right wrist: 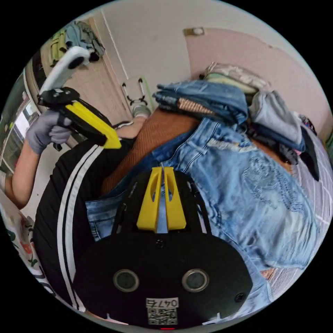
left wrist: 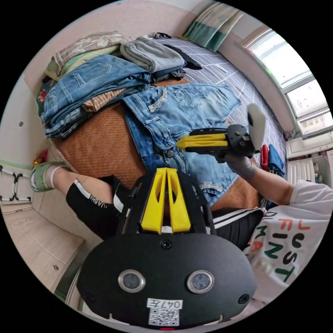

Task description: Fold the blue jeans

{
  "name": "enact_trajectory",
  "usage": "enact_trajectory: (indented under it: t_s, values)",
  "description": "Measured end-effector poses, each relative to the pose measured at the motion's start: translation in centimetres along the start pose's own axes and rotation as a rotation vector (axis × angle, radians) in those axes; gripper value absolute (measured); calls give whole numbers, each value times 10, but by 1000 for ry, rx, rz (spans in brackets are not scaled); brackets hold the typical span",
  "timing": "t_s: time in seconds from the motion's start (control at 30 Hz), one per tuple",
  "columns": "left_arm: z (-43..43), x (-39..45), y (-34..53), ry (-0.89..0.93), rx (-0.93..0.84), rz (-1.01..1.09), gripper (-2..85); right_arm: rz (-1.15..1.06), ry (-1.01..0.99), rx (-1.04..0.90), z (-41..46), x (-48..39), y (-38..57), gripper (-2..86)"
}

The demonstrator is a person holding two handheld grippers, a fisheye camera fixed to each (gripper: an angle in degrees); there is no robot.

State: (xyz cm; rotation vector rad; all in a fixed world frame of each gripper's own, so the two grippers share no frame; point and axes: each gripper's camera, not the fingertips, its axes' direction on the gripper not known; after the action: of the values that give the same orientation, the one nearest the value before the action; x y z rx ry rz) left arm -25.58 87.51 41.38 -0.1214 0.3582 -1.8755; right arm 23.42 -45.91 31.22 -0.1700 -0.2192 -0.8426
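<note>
Blue denim: the jeans [left wrist: 180, 114] lie spread on an orange mat [left wrist: 97, 145] on the bed, waistband toward the person, beside a pile of folded clothes [left wrist: 93, 83]. The left gripper [left wrist: 166, 171] has its jaws together with nothing visible between them, held above the person's lap. The right gripper [right wrist: 162, 170] has its jaws nearly together over the waistband area; whether they pinch cloth cannot be told. Judgement: the jeans look partly doubled, and more folds appear to be left
</note>
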Motion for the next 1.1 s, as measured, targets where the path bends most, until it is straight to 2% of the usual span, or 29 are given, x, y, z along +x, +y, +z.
enact_trajectory:
  t_s: [0.1,0.17,0.23,0.33,0.43,0.53,0.6,0.67,0.77,0.87,1.1]
  values:
    - [57,-12,-16,26,-24,-32,-10,-117,12,-53,-3,-15,-15,18]
    - [98,-20,-18,39,-24,-61,-10,-218,-10,-180,12,-28,-25,18]
    - [125,-21,-12,40,-9,-58,-10,-235,54,-211,12,-33,-30,5]
    - [163,-17,1,35,42,-9,-10,-140,115,-95,-26,-24,-37,-7]
    - [201,-14,4,69,88,30,-9,-17,15,-12,-66,-7,-39,-8]
    - [243,-24,0,77,71,-30,-6,-65,-84,-40,-79,-11,-42,0]
    - [257,-31,13,66,137,-66,-7,-147,-82,-142,-69,-25,-44,14]
    - [272,-47,39,152,245,-113,-9,-259,-7,-227,-54,-50,-41,28]
    - [297,-56,57,265,314,-133,-10,-316,66,-217,-50,-71,-37,20]
    - [331,-39,50,214,263,-101,-8,-310,136,-215,-56,-77,-37,3]
    - [415,4,25,132,121,-30,26,-106,84,-54,-126,-47,-26,-13]
